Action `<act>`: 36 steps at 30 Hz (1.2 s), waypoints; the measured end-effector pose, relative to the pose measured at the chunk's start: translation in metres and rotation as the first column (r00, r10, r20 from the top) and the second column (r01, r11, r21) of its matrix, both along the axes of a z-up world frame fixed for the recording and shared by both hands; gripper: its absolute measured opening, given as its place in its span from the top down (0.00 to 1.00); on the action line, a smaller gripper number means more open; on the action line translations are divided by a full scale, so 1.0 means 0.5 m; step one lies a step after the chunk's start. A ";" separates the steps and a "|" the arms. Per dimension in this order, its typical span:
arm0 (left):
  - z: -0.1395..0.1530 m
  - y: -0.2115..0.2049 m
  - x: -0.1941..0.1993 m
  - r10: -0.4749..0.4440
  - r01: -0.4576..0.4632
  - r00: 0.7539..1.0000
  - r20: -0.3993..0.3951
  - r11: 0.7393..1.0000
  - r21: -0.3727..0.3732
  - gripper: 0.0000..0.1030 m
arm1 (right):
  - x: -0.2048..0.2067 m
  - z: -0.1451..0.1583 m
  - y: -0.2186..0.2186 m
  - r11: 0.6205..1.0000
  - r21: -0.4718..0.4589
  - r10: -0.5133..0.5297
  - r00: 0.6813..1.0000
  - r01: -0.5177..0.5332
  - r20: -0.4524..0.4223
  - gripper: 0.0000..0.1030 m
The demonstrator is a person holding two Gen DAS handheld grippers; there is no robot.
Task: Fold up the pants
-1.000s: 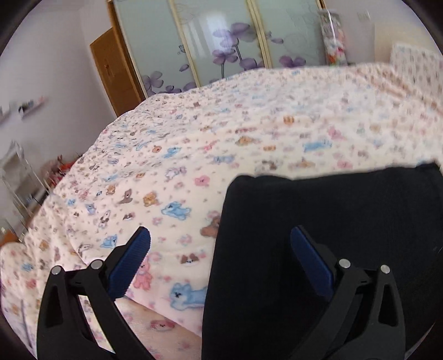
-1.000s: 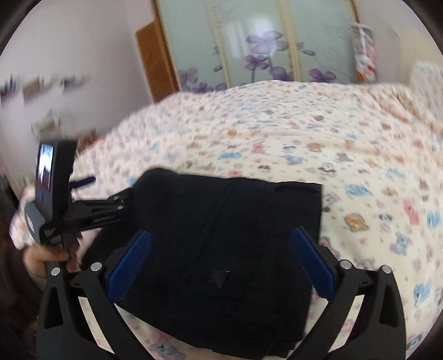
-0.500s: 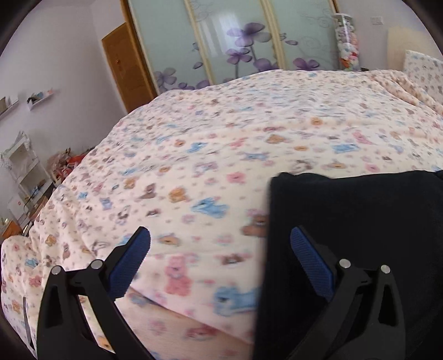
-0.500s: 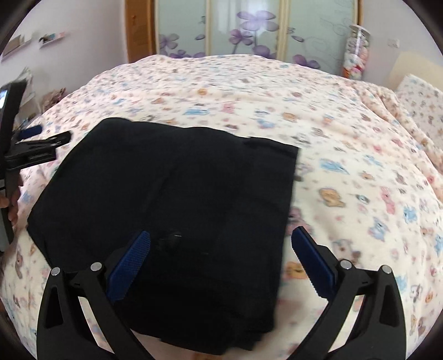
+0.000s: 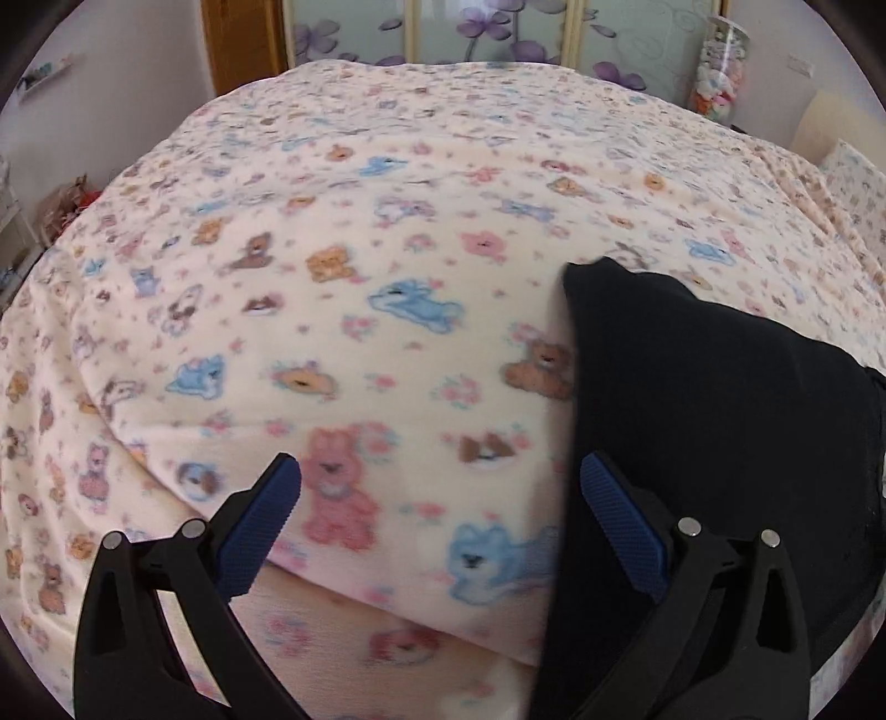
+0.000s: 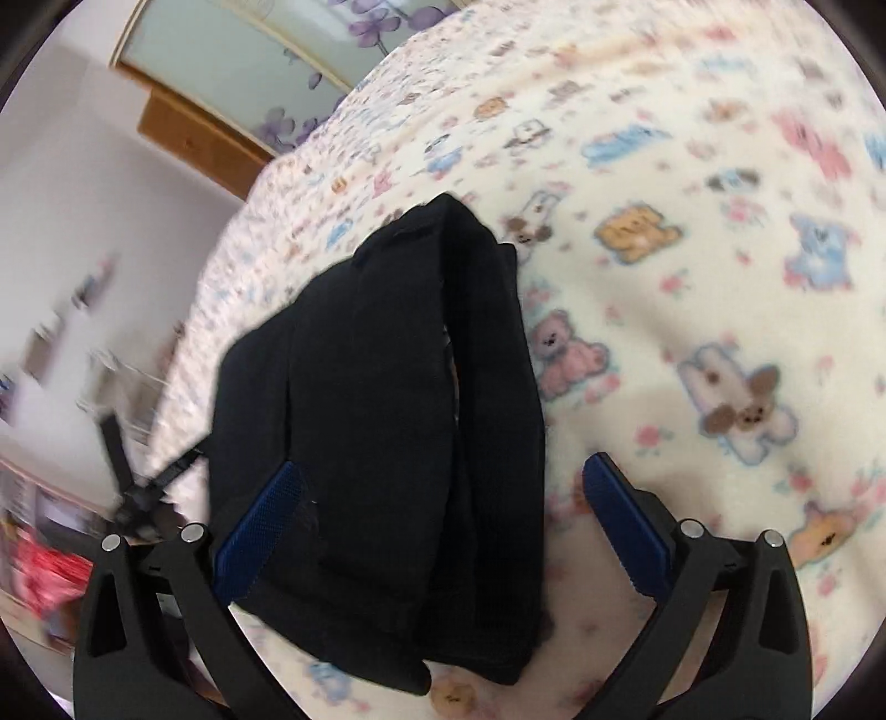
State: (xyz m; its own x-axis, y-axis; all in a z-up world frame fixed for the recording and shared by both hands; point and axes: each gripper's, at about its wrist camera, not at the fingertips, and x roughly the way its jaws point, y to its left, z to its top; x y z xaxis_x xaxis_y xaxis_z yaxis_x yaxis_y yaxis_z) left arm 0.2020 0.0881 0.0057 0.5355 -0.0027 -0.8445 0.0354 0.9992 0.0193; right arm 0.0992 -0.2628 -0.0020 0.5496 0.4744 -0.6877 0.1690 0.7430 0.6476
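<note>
The black pants (image 6: 382, 421) lie folded in a compact stack on the bed, near its front edge. In the left wrist view they show at the right (image 5: 720, 421). My right gripper (image 6: 440, 498) is open and empty, hovering over the near end of the folded pants. My left gripper (image 5: 440, 498) is open and empty, over the bare blanket just left of the pants, its right finger (image 5: 620, 520) at the pants' left edge. The left gripper also shows dimly at the left in the right wrist view (image 6: 144, 482).
The bed is covered by a cream blanket with animal prints (image 5: 387, 277). Sliding wardrobe doors with purple flowers (image 5: 498, 27) and a wooden door (image 5: 243, 44) stand behind it. A jar of coloured things (image 5: 717, 83) stands at the far right. Shelves line the left wall.
My left gripper has shifted left, off the pants and over the blanket. My right gripper has swung round and tilted, now viewing the pants lengthwise. The pants stay put.
</note>
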 end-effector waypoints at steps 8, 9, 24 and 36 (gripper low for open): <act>-0.017 0.001 0.003 -0.027 0.029 0.998 -0.056 0.999 0.030 0.02 | 0.000 0.001 -0.011 0.990 0.118 0.069 0.997 -0.070 0.019 0.01; -0.018 0.002 0.005 -0.023 0.024 0.998 -0.062 0.999 0.025 0.02 | -0.001 0.003 -0.008 0.993 0.098 0.072 0.997 -0.072 0.008 0.01; -0.025 0.027 0.029 -0.015 -0.005 0.978 -0.208 0.995 -0.096 0.02 | 0.013 -0.012 0.013 0.991 0.066 0.118 0.992 -0.116 -0.036 0.01; 0.000 0.120 0.059 -0.181 -0.014 0.954 -0.240 0.769 -0.639 0.02 | 0.014 -0.021 -0.018 0.980 0.154 0.131 0.991 -0.125 -0.028 0.01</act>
State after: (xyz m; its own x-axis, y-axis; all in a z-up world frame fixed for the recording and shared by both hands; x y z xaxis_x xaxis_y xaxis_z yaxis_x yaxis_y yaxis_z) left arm 0.2314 0.1481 0.0059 0.2574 -0.6170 -0.7437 0.0251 0.7736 -0.6331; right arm 0.1062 -0.2720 -0.0125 0.4526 0.6397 -0.6213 0.1050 0.6537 0.7495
